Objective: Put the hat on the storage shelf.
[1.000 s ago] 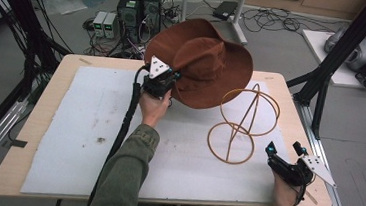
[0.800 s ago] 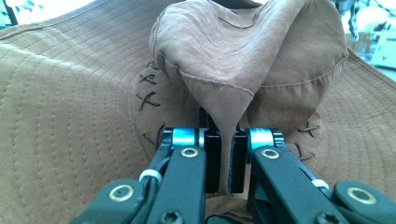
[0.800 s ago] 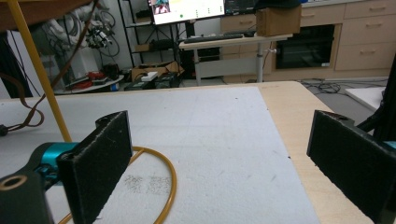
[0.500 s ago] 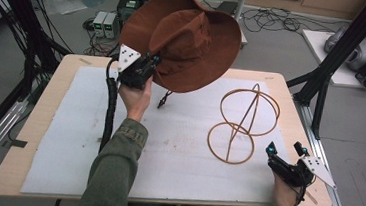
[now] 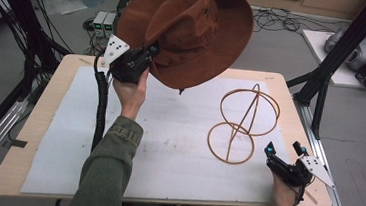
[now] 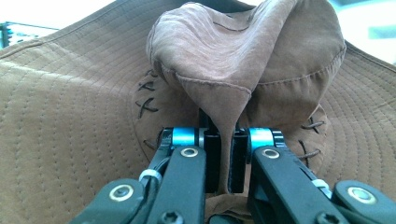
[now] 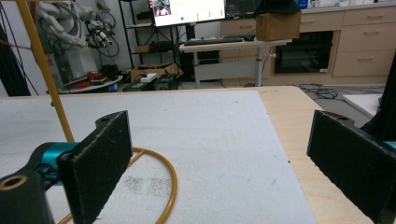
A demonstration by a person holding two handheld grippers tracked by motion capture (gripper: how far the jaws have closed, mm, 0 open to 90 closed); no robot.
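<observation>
White foam sheet [image 5: 177,147] covers the wooden table [image 5: 62,87]. Left gripper [image 5: 147,54] is pinched tight on a fold of the brown hat [image 5: 192,28], holding it up in the air, well above the table's far edge at about 11 o'clock. From the hat, the wire hat stand [image 5: 242,120] sits down at about 5 o'clock, with bare foam between them. Right gripper [image 5: 283,151] rests wide open and empty, just beside the stand's bottom ring, at 4 o'clock.

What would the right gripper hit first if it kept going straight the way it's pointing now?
Probably nothing soon. The right gripper is open, and between its jaws lies bare white mat; the wire stand sits off to one side, though depth is hard to judge.
</observation>
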